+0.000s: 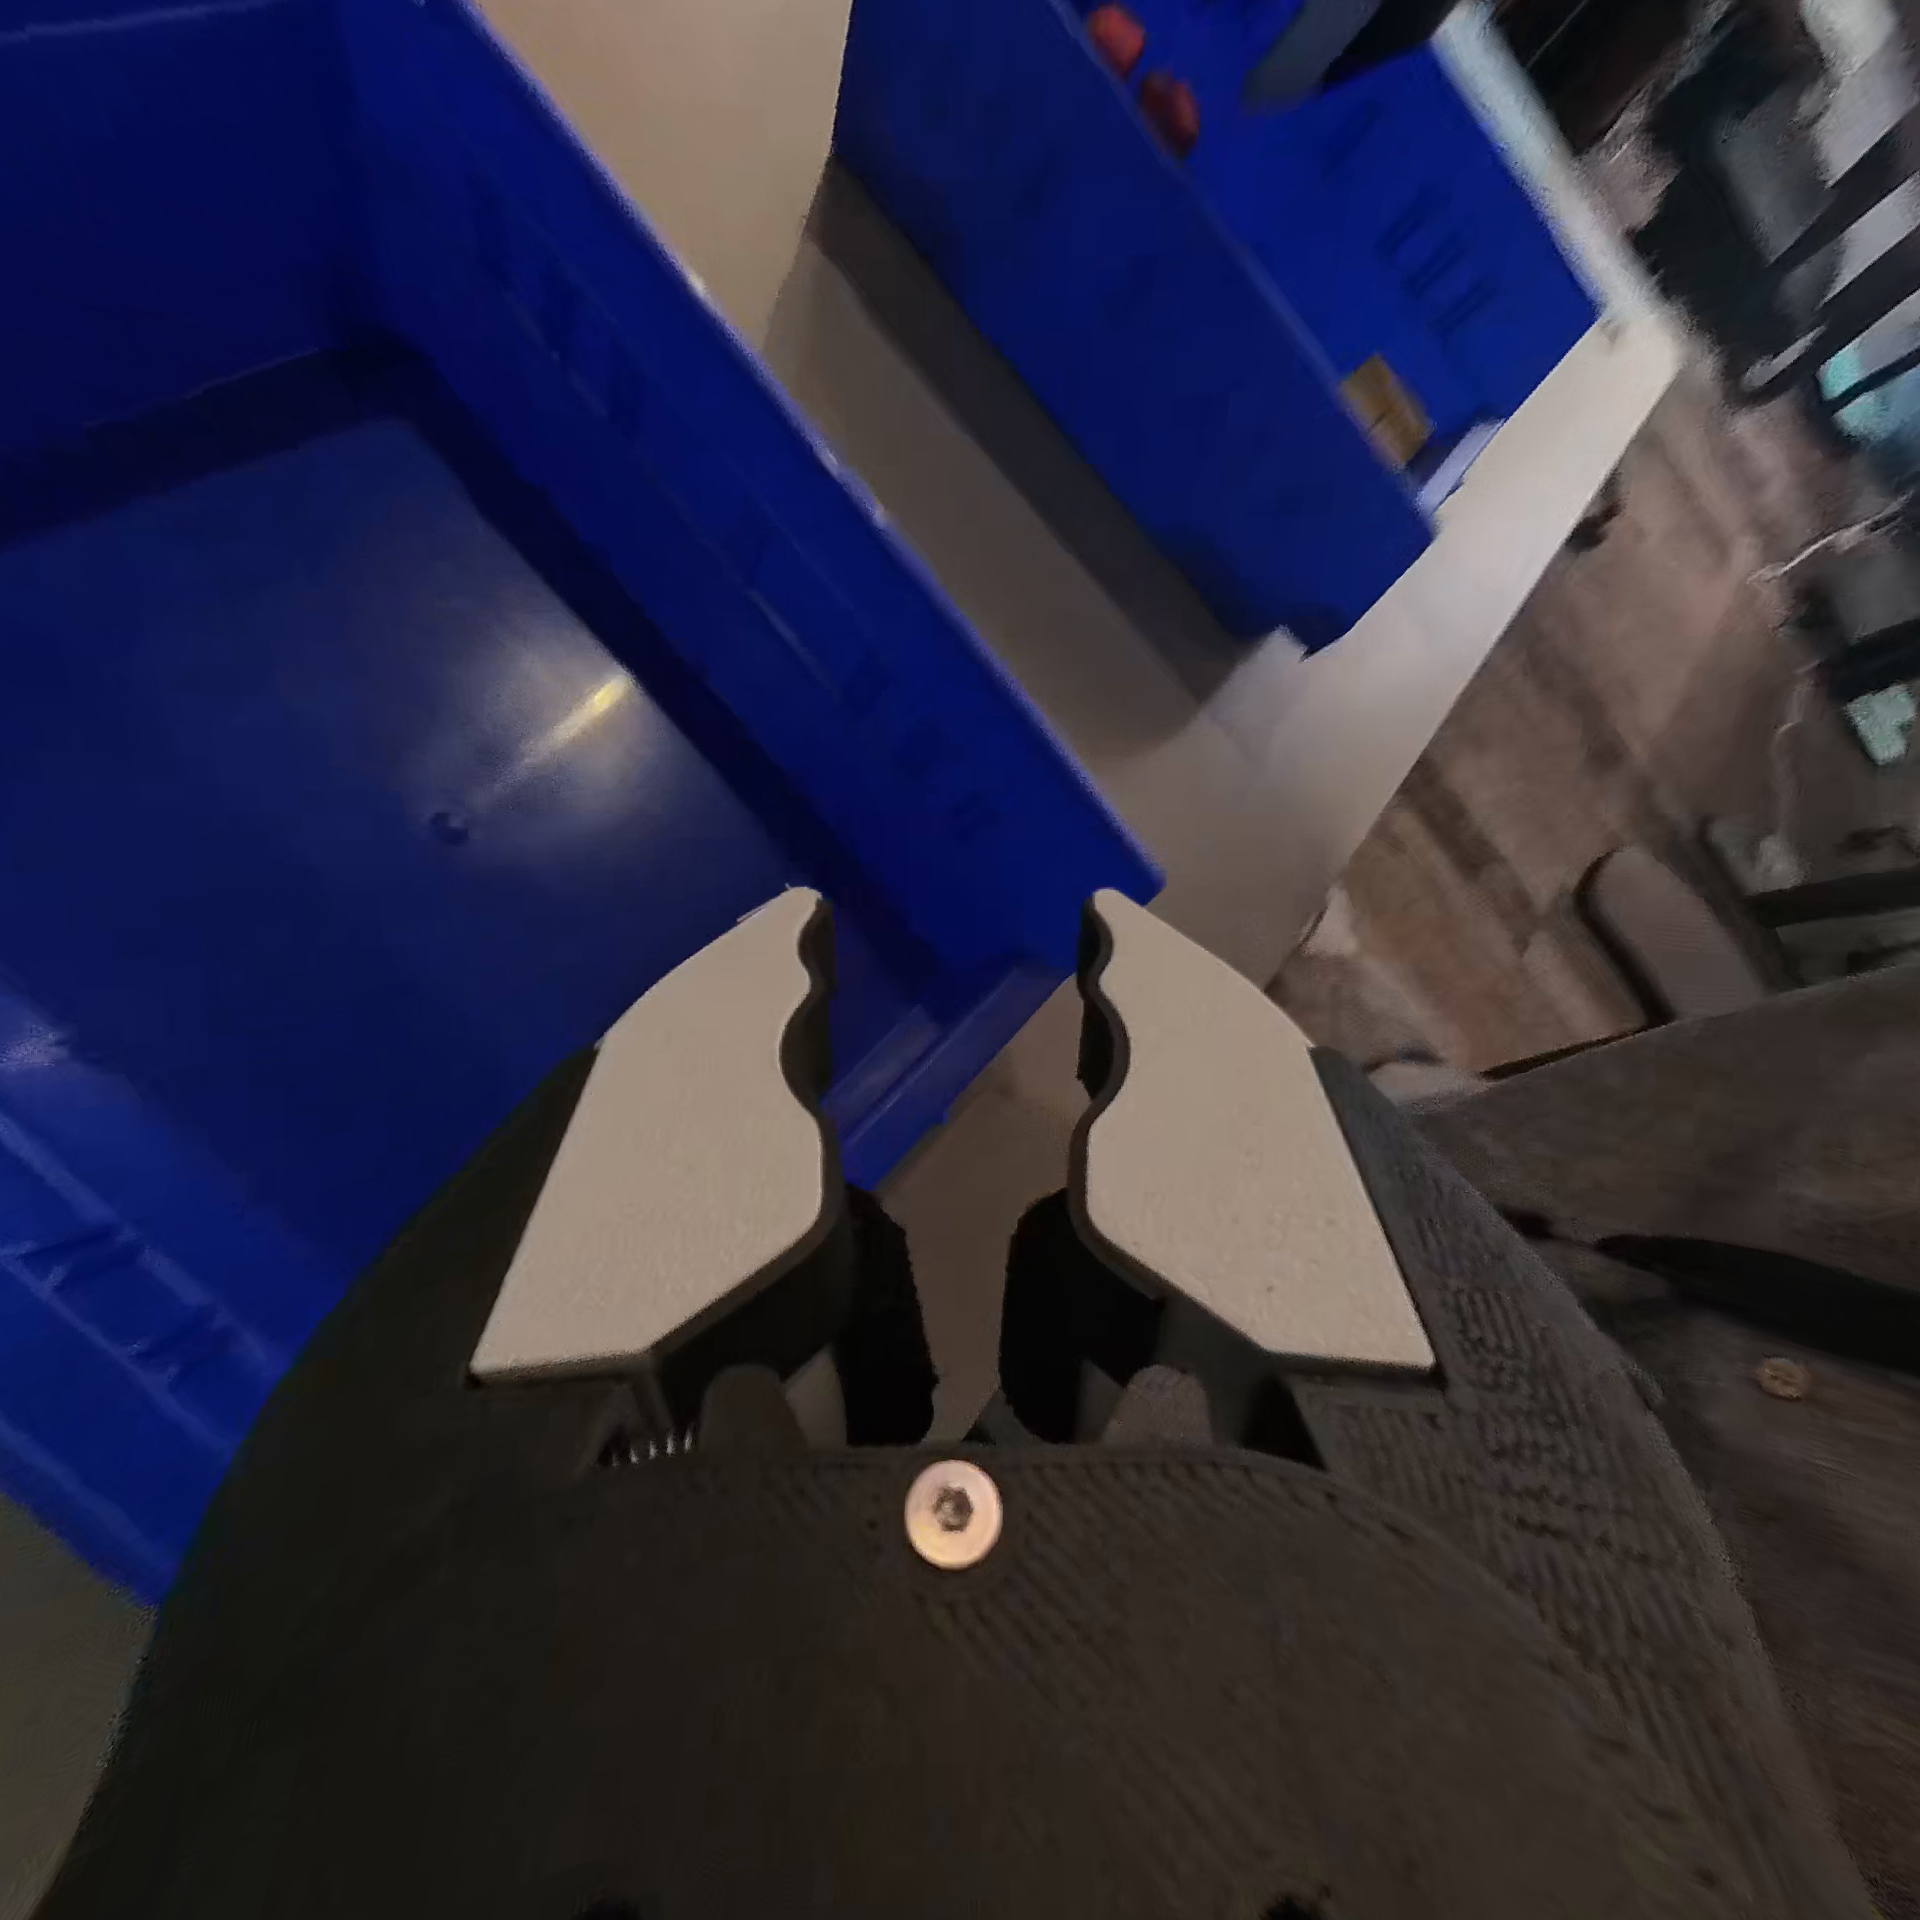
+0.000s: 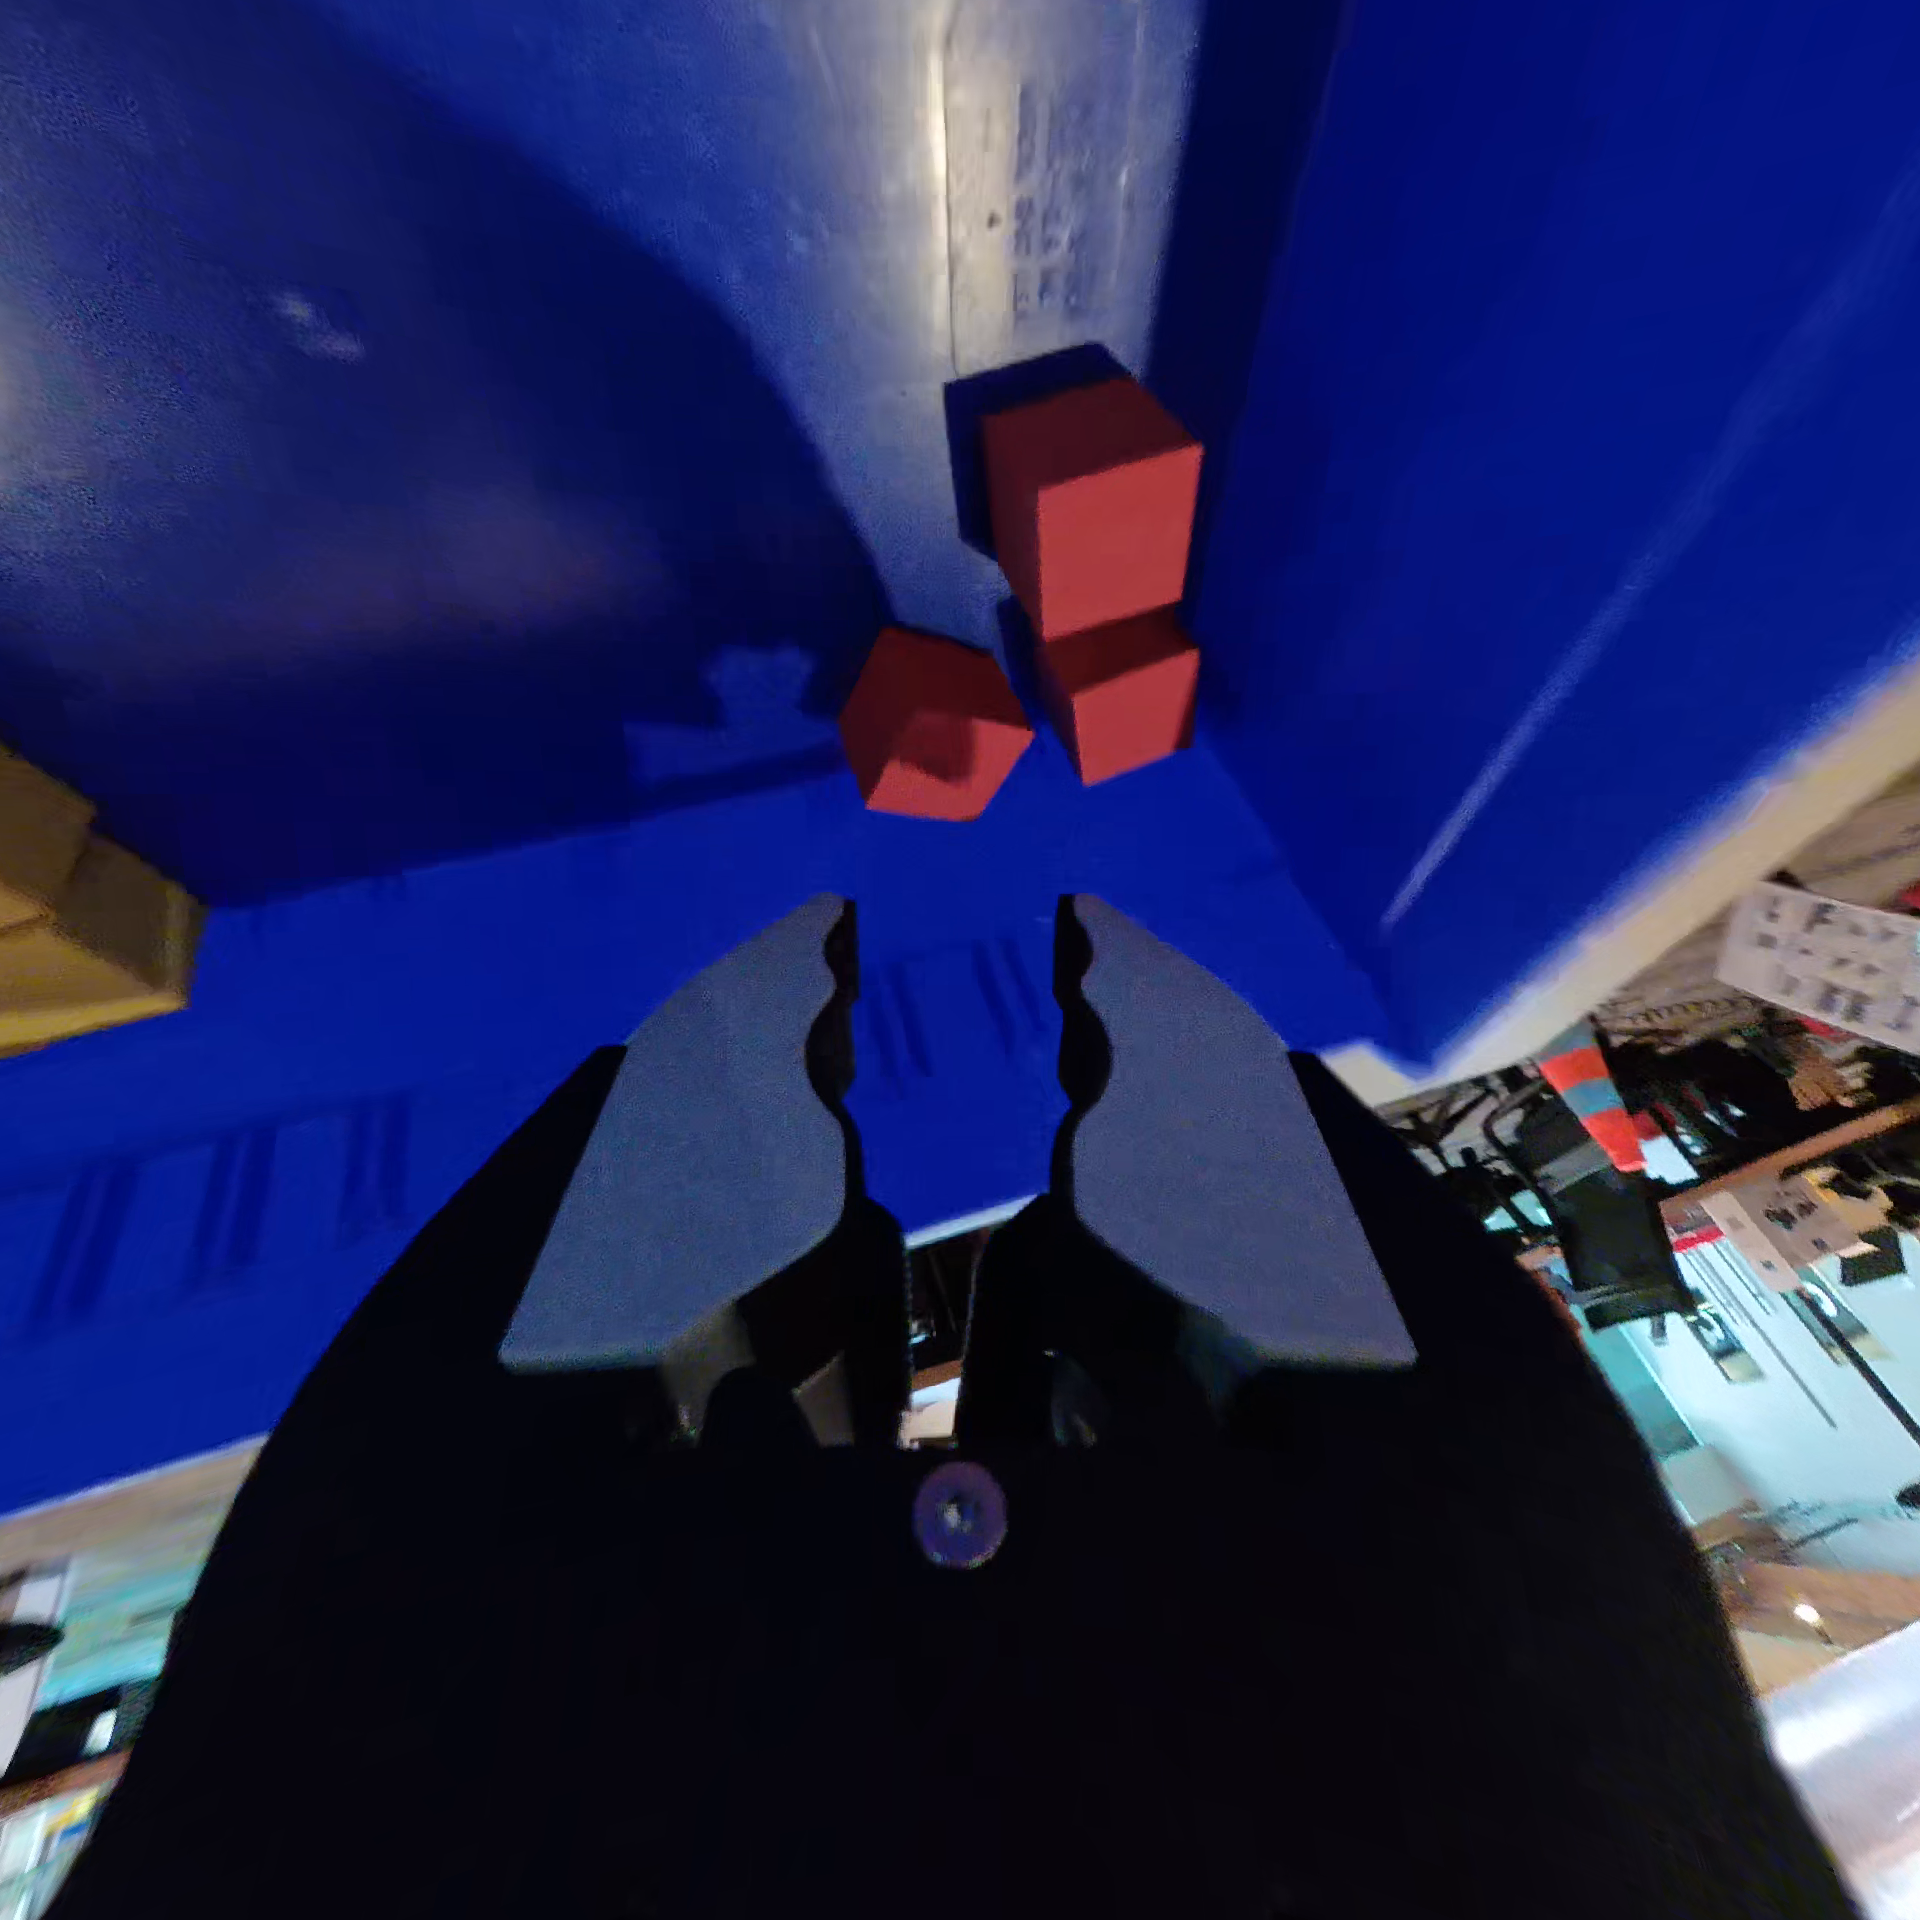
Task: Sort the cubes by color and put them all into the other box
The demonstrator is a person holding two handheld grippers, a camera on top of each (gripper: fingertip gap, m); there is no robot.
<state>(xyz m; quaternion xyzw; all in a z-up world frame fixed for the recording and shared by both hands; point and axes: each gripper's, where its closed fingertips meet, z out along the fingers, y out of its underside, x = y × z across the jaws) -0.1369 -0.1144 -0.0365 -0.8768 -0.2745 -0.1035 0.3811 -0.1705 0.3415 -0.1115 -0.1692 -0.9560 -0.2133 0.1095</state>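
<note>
Left wrist view: the left tool [image 1: 954, 940], grey-padded on a black printed body, stands partly open and holds nothing. It hangs over the near corner of a deep blue plastic bin [image 1: 343, 644] on the pale desk [image 1: 1049, 582]; a second blue plastic bin [image 1: 1132, 301] sits farther off.

Right wrist view: the right tool [image 2: 954, 940], likewise parted and holding nothing, points into a blue bin [image 2: 1558, 468]. Three red cubes [image 2: 1091, 520] lie in its corner just beyond the fingertips, apart from them.
</note>
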